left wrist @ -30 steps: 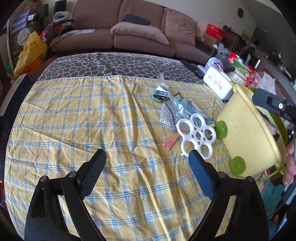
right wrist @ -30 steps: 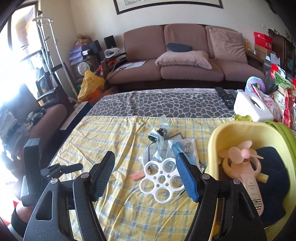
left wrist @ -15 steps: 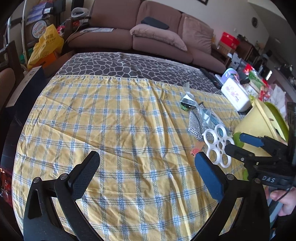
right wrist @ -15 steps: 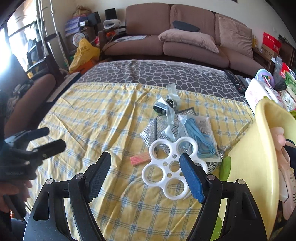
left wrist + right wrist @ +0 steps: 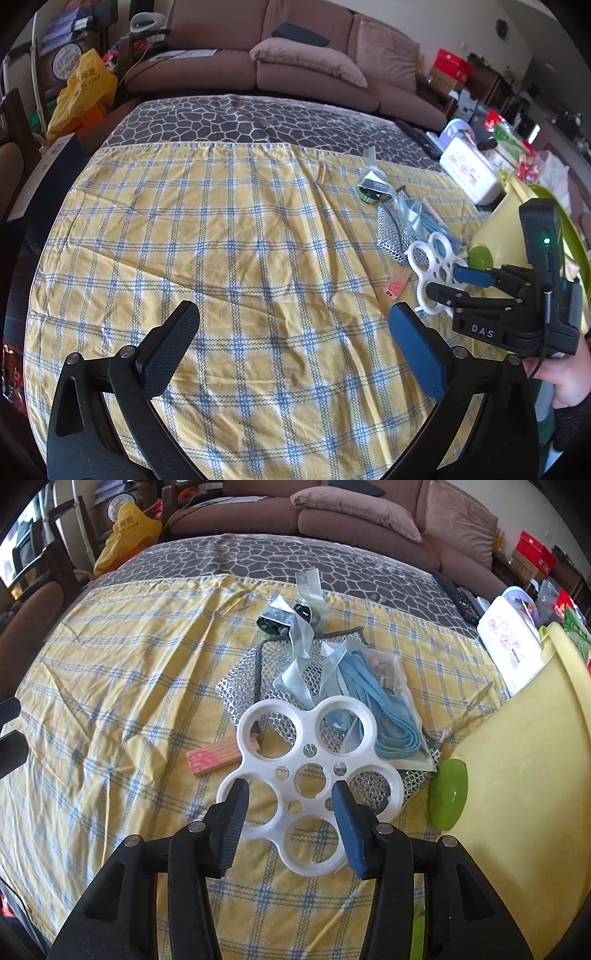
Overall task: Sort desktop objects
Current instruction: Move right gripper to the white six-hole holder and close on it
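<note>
White ring tray (image 5: 314, 771) lies at frame centre, between the parted fingers of the right gripper (image 5: 290, 795), which do not clamp it. Left gripper (image 5: 291, 321) is wide apart over the checked cloth (image 5: 221, 240).

Brown sofa (image 5: 317, 55) with a pillow (image 5: 308, 61) behind the table; yellow checked tablecloth (image 5: 221, 258) over a grey pebble-patterned cover (image 5: 240, 118); yellow plastic bag (image 5: 83, 92) at far left.
</note>
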Motion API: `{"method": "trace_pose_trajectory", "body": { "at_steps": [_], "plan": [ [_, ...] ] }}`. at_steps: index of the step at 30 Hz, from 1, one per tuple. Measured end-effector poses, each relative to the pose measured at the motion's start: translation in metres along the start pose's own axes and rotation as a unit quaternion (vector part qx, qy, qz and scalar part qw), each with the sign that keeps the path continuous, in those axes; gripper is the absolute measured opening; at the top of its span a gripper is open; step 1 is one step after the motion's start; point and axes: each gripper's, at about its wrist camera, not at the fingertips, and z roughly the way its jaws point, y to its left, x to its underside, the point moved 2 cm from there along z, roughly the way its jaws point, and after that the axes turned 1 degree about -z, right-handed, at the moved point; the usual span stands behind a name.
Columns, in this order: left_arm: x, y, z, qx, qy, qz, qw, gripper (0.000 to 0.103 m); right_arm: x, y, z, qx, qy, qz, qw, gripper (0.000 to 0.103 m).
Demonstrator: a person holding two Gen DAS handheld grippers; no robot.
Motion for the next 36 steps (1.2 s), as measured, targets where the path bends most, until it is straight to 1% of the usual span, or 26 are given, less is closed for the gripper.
{"method": "trace_pose_trajectory", "body": {
  "at_steps": [3, 5, 7, 9, 13, 17, 21, 24, 27, 30, 36],
  "plan": [
    [0.0, 0.0, 0.0, 0.001, 0.001, -0.002, 1.0, 0.103, -0.001, 0.002, 0.004, 0.003, 0.001, -0.006, 1.0, 0.06],
    [0.0, 0.0, 0.001, 0.001, 0.002, -0.002, 1.0, 0.103, -0.002, 0.004, 0.007, 0.021, 0.008, -0.019, 1.0, 0.061],
    [0.0, 0.0, 0.002, 0.0, 0.003, 0.0, 1.0, 0.103, 0.001, 0.006, 0.01, 0.035, 0.021, -0.037, 0.998, 0.057],
    [0.0, 0.0, 0.003, -0.001, 0.004, 0.0, 1.0, 0.103, 0.002, 0.006, 0.007, 0.043, 0.026, -0.043, 0.998, 0.048],
    [-0.002, 0.0, 0.003, 0.001, 0.002, -0.002, 1.0, 0.103, 0.004, 0.0, 0.008, 0.029, 0.033, -0.027, 0.999, 0.047],
    [-0.001, -0.003, 0.006, 0.0, 0.005, 0.005, 1.0, 0.103, 0.004, 0.0, 0.02, 0.032, 0.036, -0.024, 0.999, 0.053],
    [0.0, -0.004, 0.006, -0.006, 0.004, 0.011, 0.9999, 0.103, 0.002, -0.005, 0.021, 0.009, 0.027, -0.008, 1.0, 0.051],
    [0.0, -0.004, 0.006, -0.006, 0.005, 0.009, 0.9999, 0.103, 0.002, -0.006, 0.019, 0.003, 0.024, -0.008, 1.0, 0.048],
    [0.0, -0.002, 0.007, -0.006, 0.005, 0.009, 0.9999, 0.103, 0.0, -0.004, 0.007, -0.002, 0.009, -0.01, 1.0, 0.048],
    [-0.001, -0.003, 0.007, -0.006, 0.006, 0.009, 0.9999, 0.103, -0.005, -0.002, -0.015, -0.006, -0.018, -0.012, 1.0, 0.048],
    [-0.001, -0.007, 0.01, -0.007, 0.01, 0.016, 0.9998, 0.103, -0.017, -0.005, -0.066, -0.054, -0.093, 0.009, 0.994, 0.048]
  ]
}}
